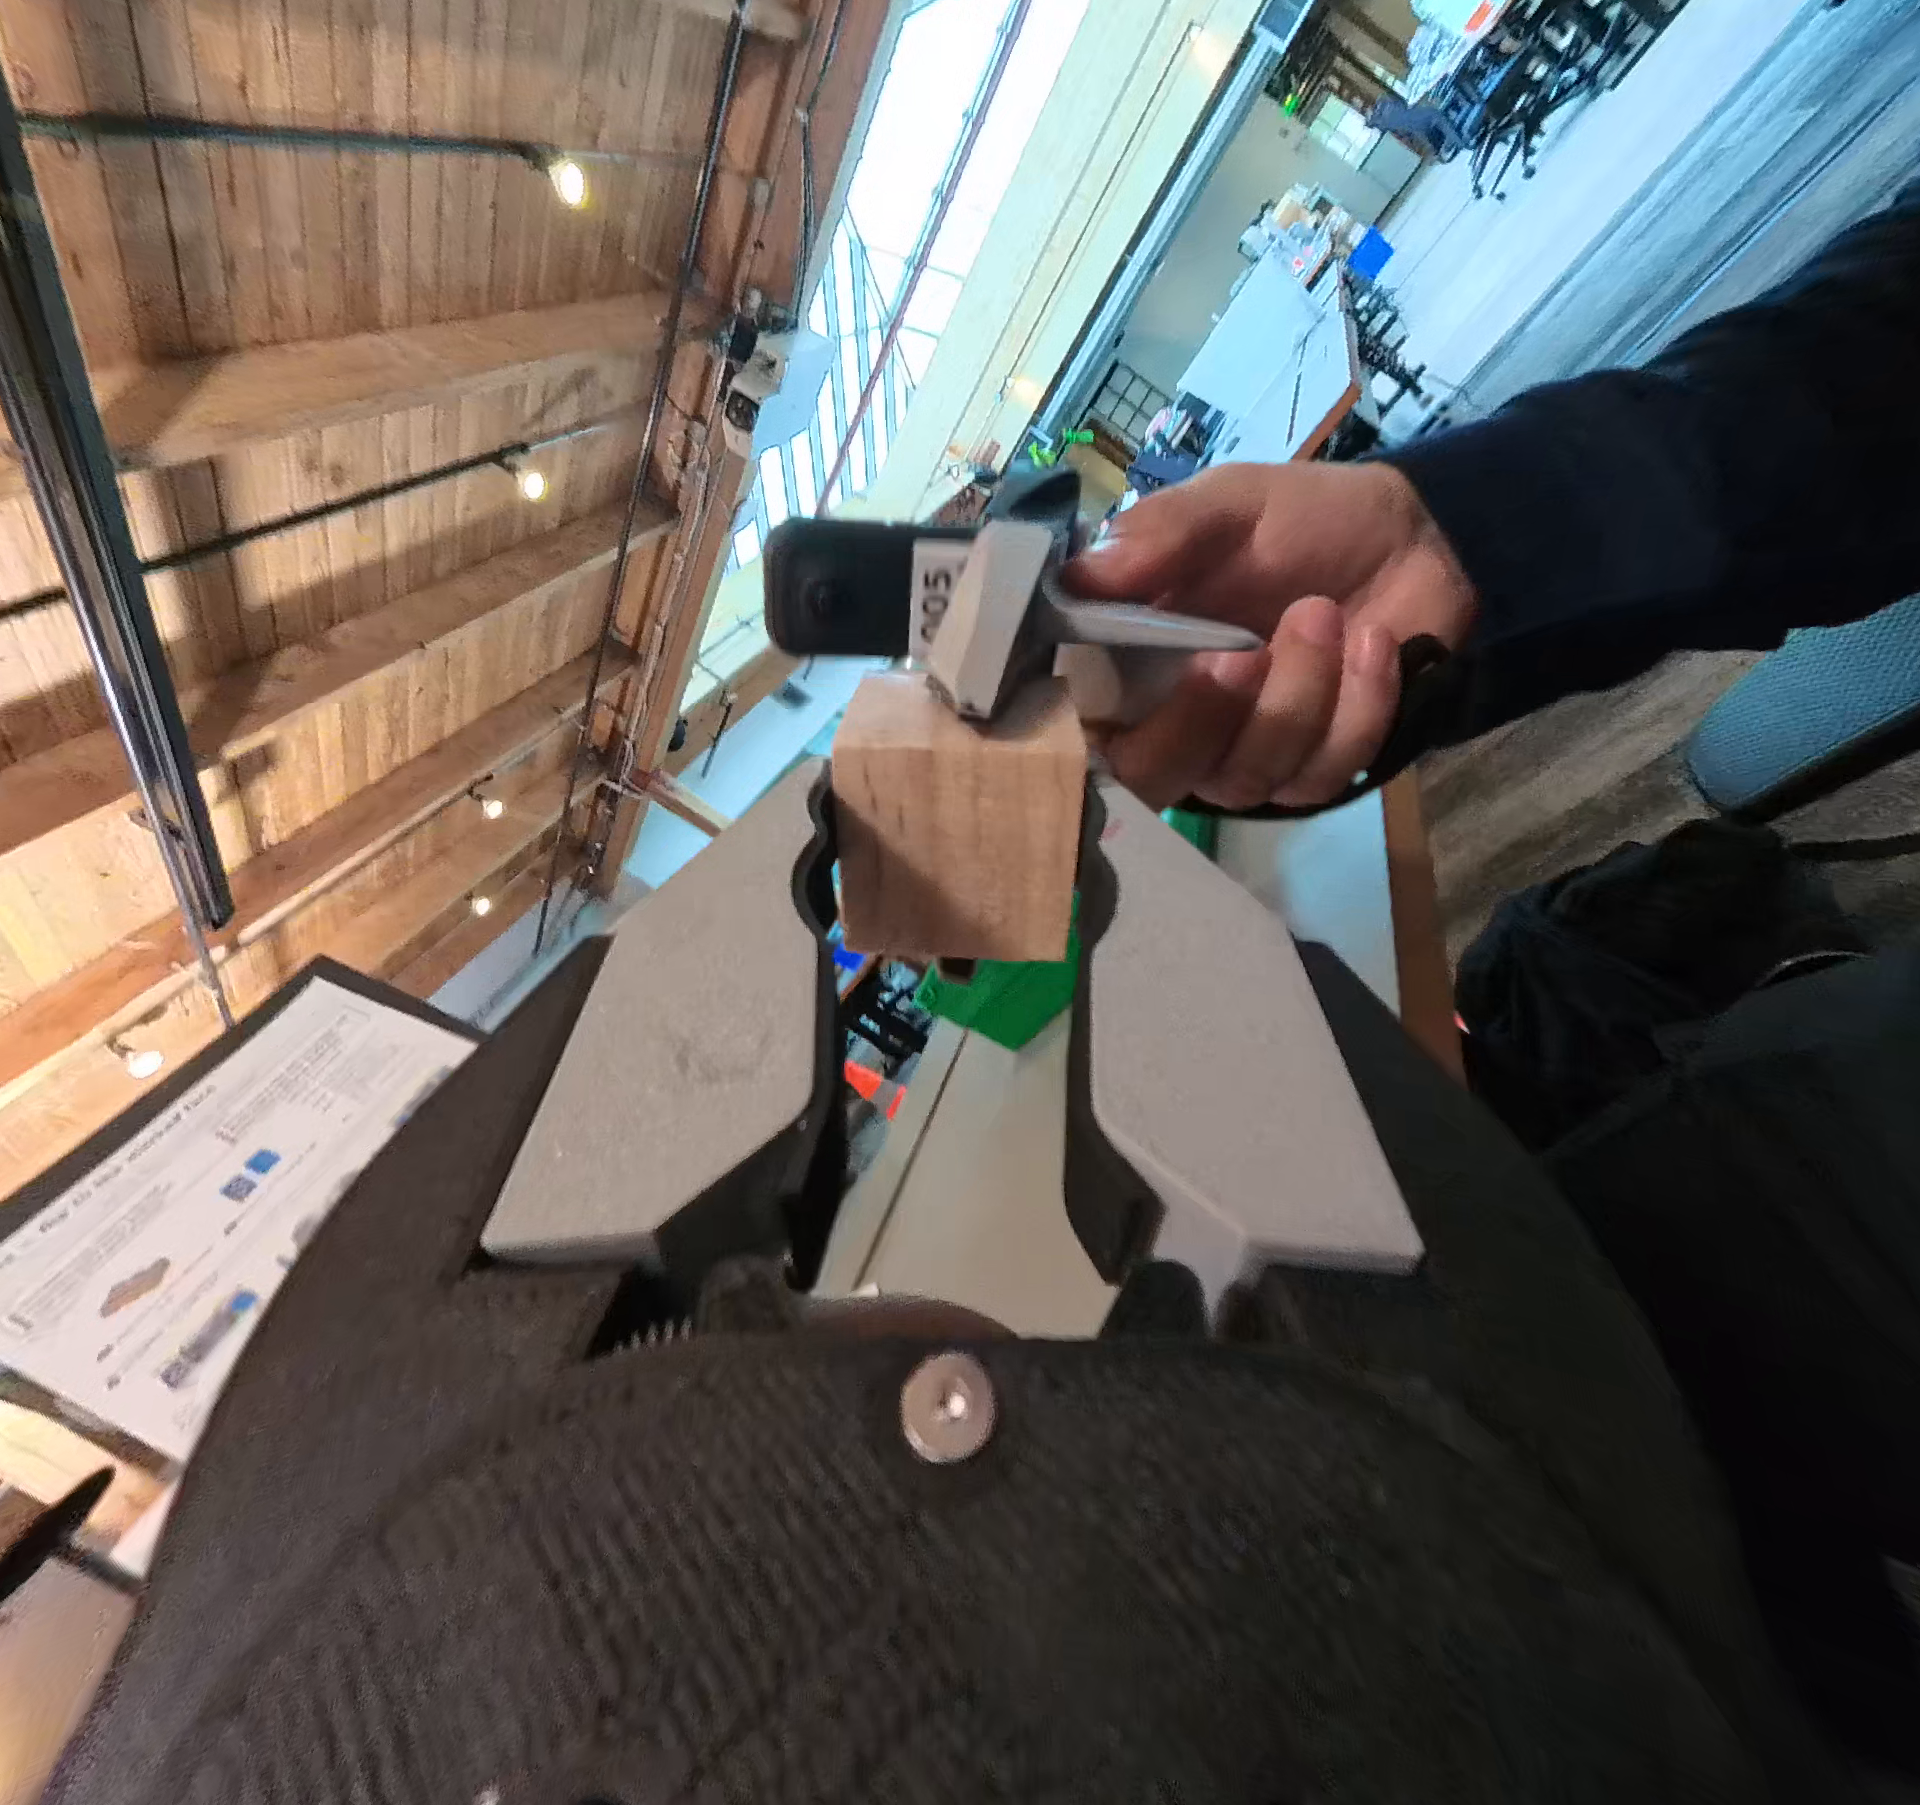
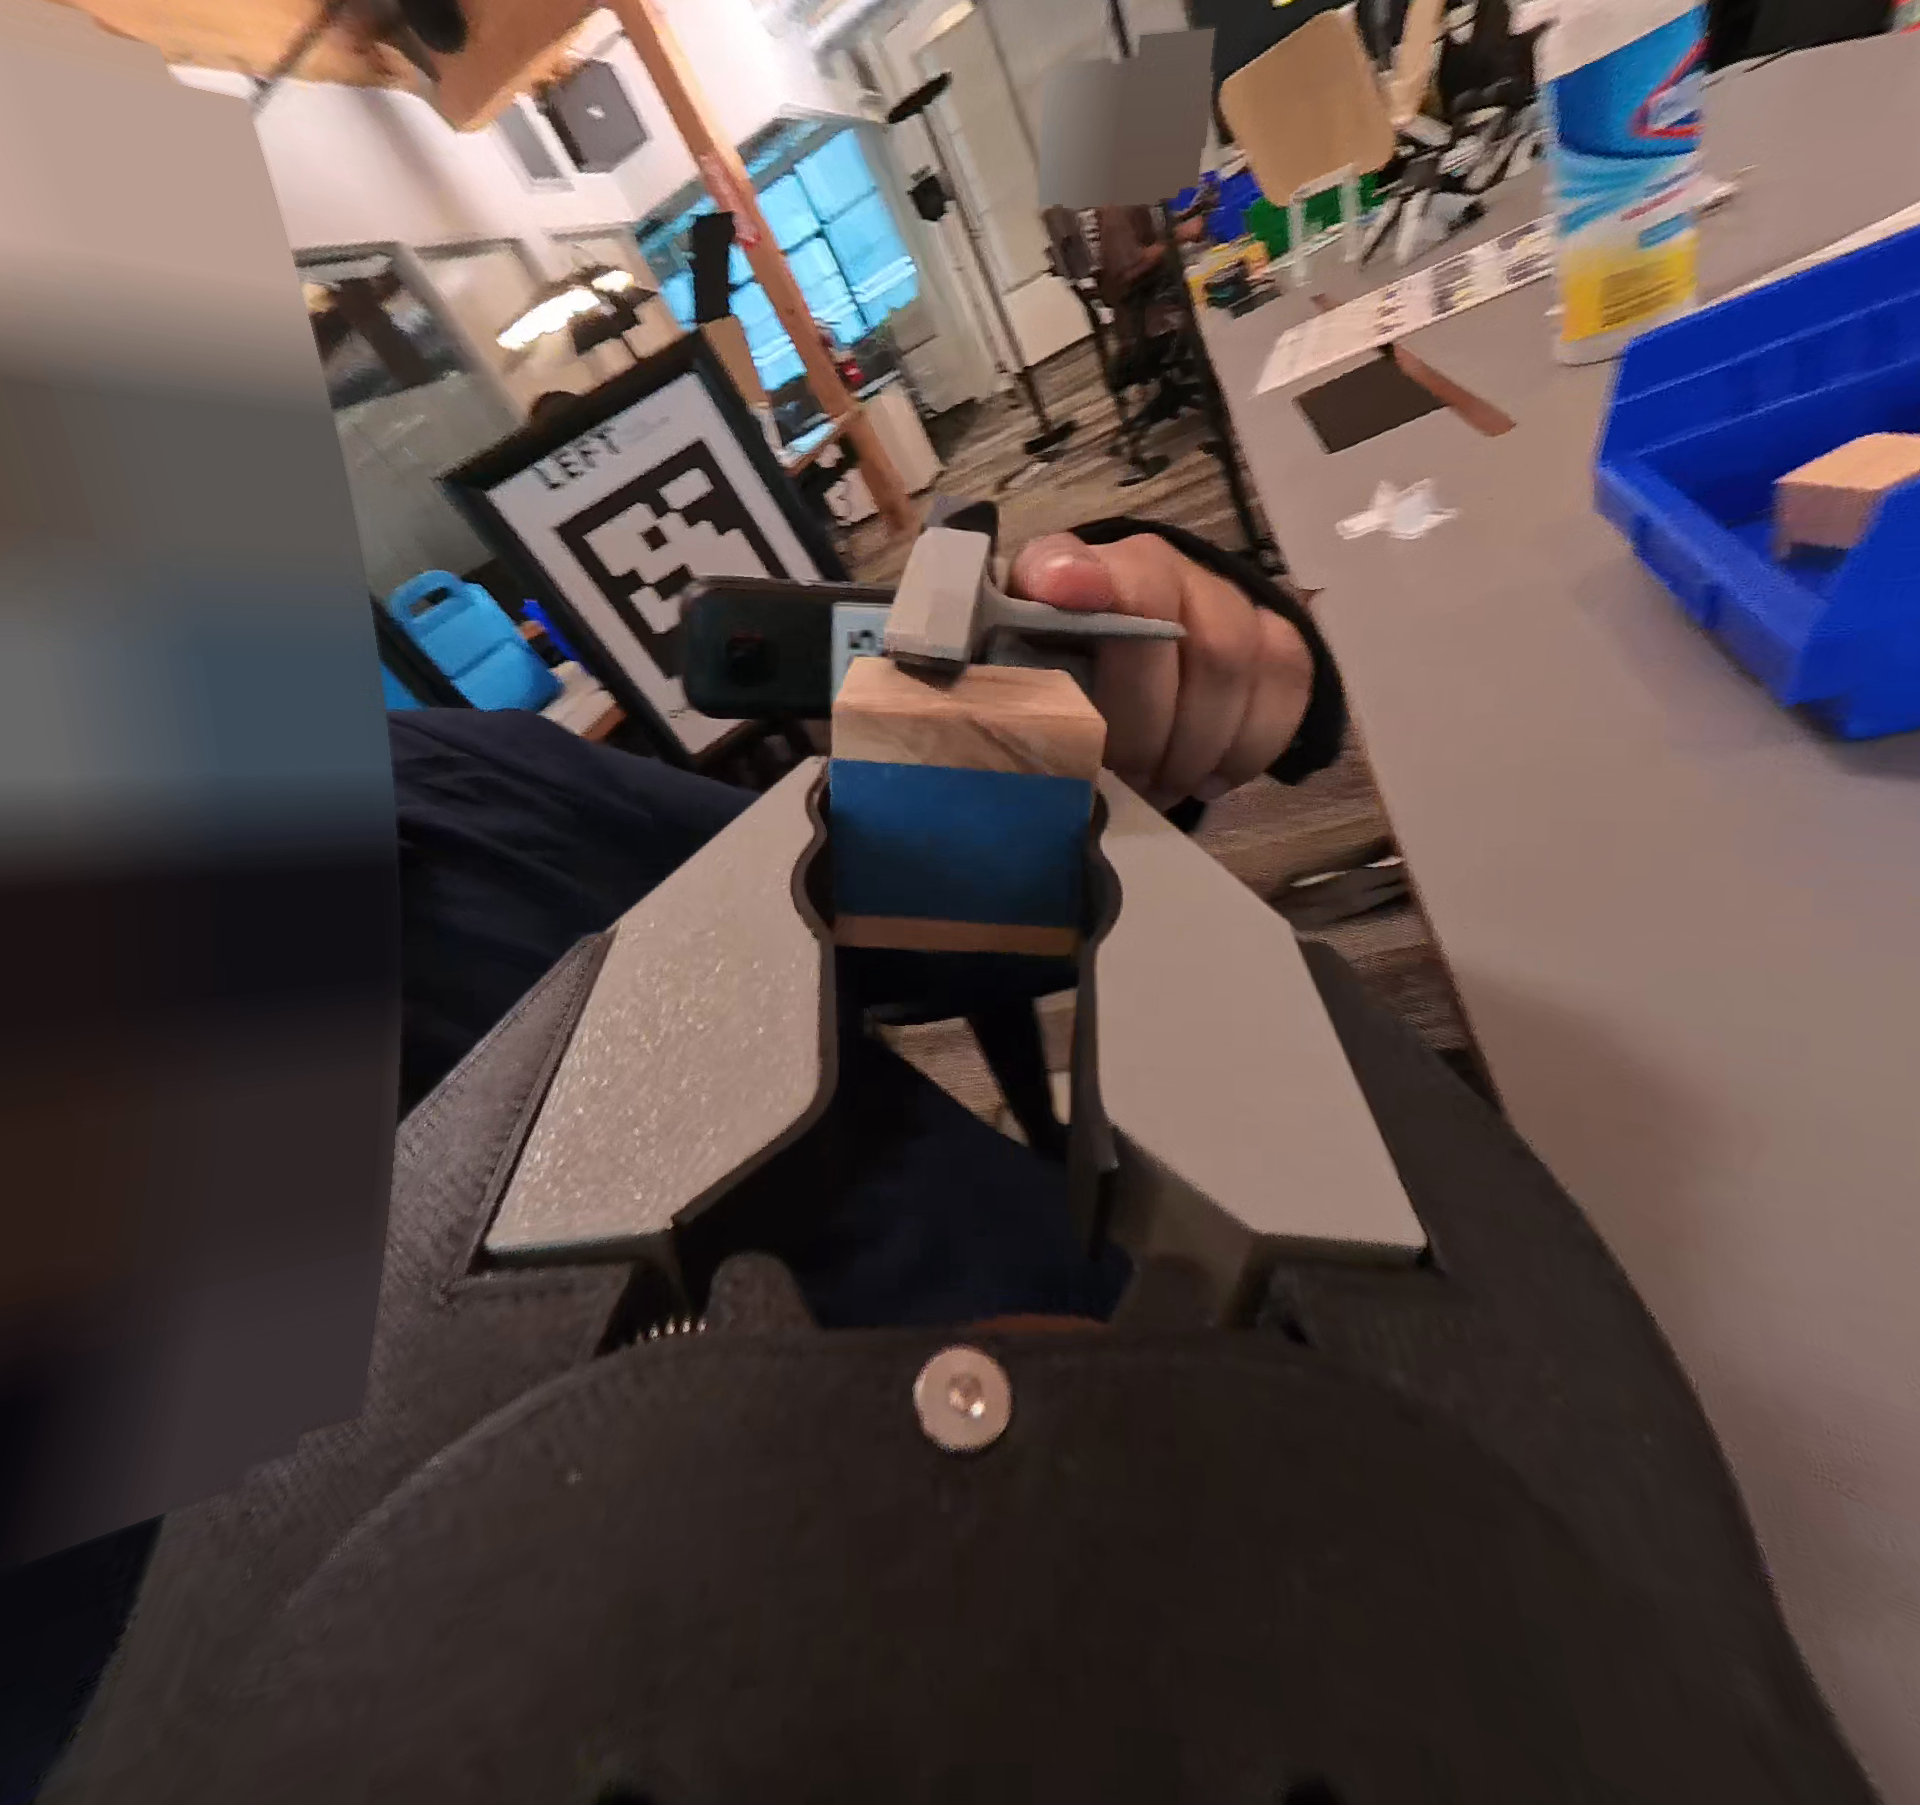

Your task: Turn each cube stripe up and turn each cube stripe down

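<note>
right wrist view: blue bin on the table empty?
No, a wooden cube sits inside the blue bin.

Left gripper [image 1: 956,856] and right gripper [image 2: 961,856] meet tip to tip, raised (both tilted), jaws of each clamped on one shared cube [image 1: 961,836].

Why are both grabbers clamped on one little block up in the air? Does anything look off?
Nothing looks broken. The wooden cube with its blue stripe is held off the table by the right gripper and left gripper at once, mid-handover.
</note>
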Demonstrator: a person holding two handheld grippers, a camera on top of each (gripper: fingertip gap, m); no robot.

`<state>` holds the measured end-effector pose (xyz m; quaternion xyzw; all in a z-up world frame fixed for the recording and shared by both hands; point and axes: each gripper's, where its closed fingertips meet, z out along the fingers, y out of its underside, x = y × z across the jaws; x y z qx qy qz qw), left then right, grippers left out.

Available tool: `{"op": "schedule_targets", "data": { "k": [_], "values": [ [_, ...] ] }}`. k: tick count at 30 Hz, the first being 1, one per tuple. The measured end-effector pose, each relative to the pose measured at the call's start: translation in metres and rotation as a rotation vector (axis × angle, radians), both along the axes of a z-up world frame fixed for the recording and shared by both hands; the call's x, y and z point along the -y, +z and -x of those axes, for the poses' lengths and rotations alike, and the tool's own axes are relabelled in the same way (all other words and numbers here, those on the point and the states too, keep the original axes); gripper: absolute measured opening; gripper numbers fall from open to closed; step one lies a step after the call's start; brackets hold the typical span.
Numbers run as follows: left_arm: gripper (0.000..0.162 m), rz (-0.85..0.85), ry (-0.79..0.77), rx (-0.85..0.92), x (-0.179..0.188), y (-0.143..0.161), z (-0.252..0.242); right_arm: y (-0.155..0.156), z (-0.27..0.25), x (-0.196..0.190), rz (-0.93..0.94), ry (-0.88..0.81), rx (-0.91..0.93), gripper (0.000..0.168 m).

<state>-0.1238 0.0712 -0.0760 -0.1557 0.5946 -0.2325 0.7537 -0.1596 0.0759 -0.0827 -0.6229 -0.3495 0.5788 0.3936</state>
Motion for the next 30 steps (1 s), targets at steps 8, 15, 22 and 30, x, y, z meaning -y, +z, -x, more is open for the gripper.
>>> {"op": "schedule_targets", "data": {
  "k": [8,15,22,30],
  "values": [
    [0.053,0.21,0.075,-0.113,-0.034,-0.015,0.001,-0.006,-0.044,-0.041,-0.098,-0.263,0.146,0.042],
    [0.043,0.192,0.276,-0.125,-0.074,-0.01,0.023,-0.009,-0.306,-0.119,-0.134,-1.205,0.396,0.042],
    [0.031,0.832,0.15,-0.474,-0.089,-0.109,-0.011,-0.066,-0.432,-0.146,-0.002,-1.546,0.616,0.042],
    [0.032,1.116,0.158,-0.48,-0.116,-0.127,-0.016,-0.12,-0.485,-0.216,0.303,-1.38,0.867,0.043]
  ]
}}
